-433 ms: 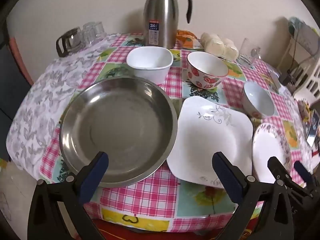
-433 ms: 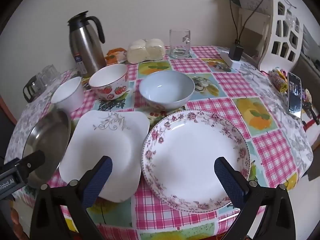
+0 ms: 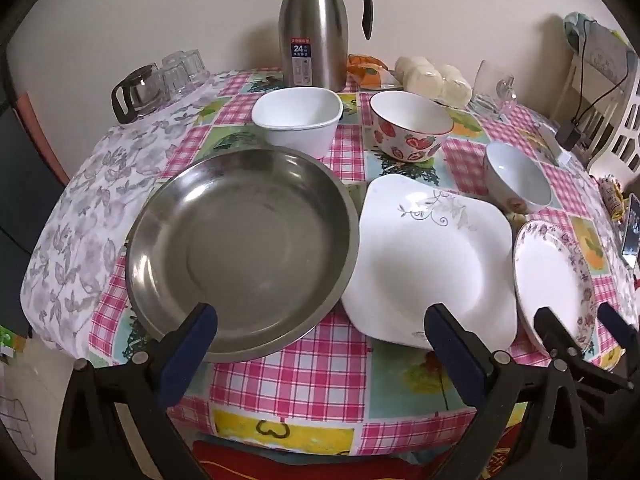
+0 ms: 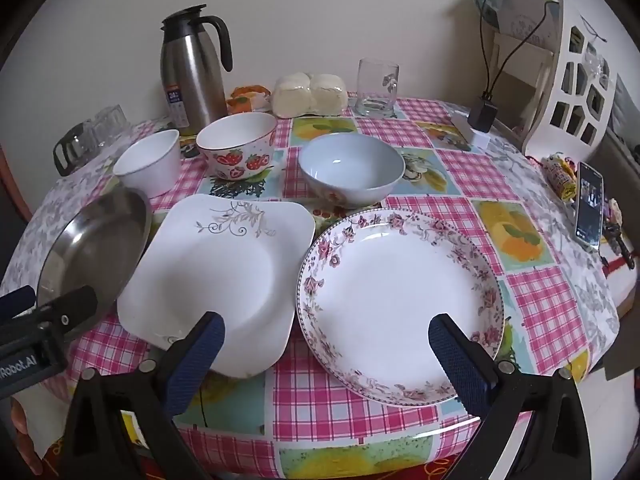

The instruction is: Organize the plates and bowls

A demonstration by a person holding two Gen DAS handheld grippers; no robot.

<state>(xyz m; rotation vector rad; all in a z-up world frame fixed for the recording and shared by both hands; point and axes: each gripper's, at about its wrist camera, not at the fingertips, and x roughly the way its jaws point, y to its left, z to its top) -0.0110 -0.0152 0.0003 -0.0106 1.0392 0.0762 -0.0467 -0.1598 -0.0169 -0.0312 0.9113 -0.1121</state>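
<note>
Partly cropped: steel pan (image 4: 94, 248), leftward.

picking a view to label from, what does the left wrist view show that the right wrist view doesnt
Left wrist only: the whole steel pan, which the right wrist view shows only in part at its left side.
Right wrist only: the full floral plate and the whole phone.
Both: square plate, strawberry bowl, white bowl, blue bowl, thermos, both open grippers.

Round table (image 4: 460, 176), checked cloth, steel dish (image 3: 240, 248), plates, bowls, flask (image 3: 314, 24)
</note>
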